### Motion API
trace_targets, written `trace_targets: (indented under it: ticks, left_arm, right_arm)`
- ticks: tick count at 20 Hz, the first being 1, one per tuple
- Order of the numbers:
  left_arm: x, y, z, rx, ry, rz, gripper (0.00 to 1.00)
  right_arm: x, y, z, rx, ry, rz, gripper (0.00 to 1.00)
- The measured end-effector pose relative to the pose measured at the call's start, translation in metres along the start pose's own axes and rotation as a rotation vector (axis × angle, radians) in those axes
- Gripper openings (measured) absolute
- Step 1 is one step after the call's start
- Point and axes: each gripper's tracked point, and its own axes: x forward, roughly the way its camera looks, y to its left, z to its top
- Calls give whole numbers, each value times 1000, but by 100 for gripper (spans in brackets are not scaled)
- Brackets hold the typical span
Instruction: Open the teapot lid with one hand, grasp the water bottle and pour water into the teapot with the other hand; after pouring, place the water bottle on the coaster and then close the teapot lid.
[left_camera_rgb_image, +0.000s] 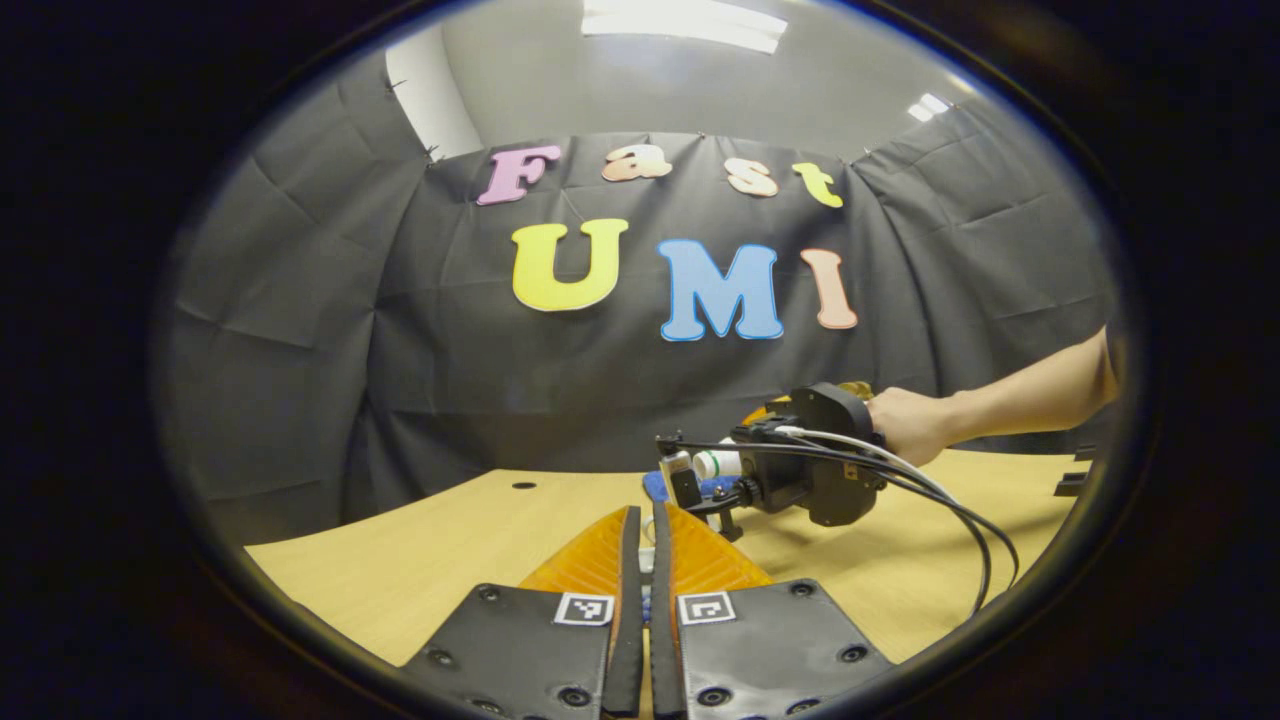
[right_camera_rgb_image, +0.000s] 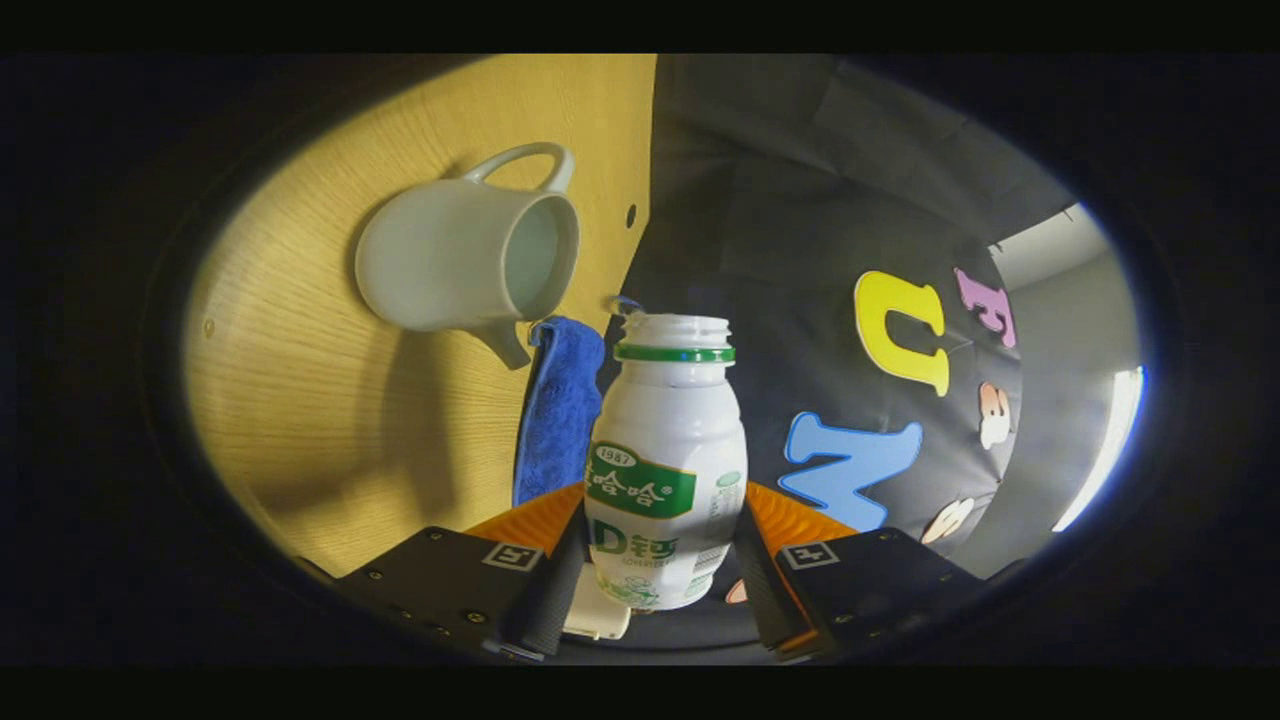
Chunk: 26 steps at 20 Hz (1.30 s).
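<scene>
Closest in the right gripper view: right gripper (right_camera_rgb_image: 664, 560) with both fingers (right_camera_rgb_image: 556, 590) clamped on the sides of the water bottle (right_camera_rgb_image: 665, 470), cap off, open mouth pointing away from the camera. View rolled sideways, so the wooden counter (right_camera_rgb_image: 330, 420) runs up the left like a wall. Just past the bottle's mouth, a blue cloth (right_camera_rgb_image: 558, 400), and right beside that the white teapot (right_camera_rgb_image: 470, 262), lid off, open top facing the bottle side, spout toward the cloth, handle on the far side. Can't tell if anything is actually coming out of the bottle. Over in the left gripper view: left gripper (left_camera_rgb_image: 645, 530) down low with fingers pressed together, only a thin slit between, something small and pale barely peeking in the gap near the base, too hidden to say what. Farther out over the counter (left_camera_rgb_image: 400, 570), the right gripper (left_camera_rgb_image: 700, 495) tipped on its side, held by a hand (left_camera_rgb_image: 910, 425) coming in from the right, cables looping off it, white bottle (left_camera_rgb_image: 718, 464) poking out at its front, bit of blue (left_camera_rgb_image: 655, 487) just under. Black cloth wall (left_camera_rgb_image: 300, 350) at the back.
</scene>
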Motion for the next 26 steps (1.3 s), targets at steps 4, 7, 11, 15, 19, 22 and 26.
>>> trace_targets:
  ticks: [4,7,11,15,19,22,26]
  left_arm:
    - [-2,-1,1,2,-1,0,9]
    - [-3,-1,0,4,-1,1,9]
    - [0,0,-3,17,3,5,9]
    - [0,2,-5,15,8,6,9]
    - [-1,-1,-3,19,8,5,13]
    - [-1,-2,-5,28,13,5,9]
    - [0,0,-6,28,17,8,9]
  right_arm:
    - [-2,-6,1,-24,-5,-15,72]
    - [-1,-7,2,-50,-9,-25,71]
    - [0,-10,3,-83,-16,-42,71]
    - [1,-15,3,-101,-17,-61,72]
    - [1,-22,3,-123,-19,-78,71]
    - [1,-23,4,-145,-22,-83,72]
    - [2,-25,5,-177,-24,-95,72]
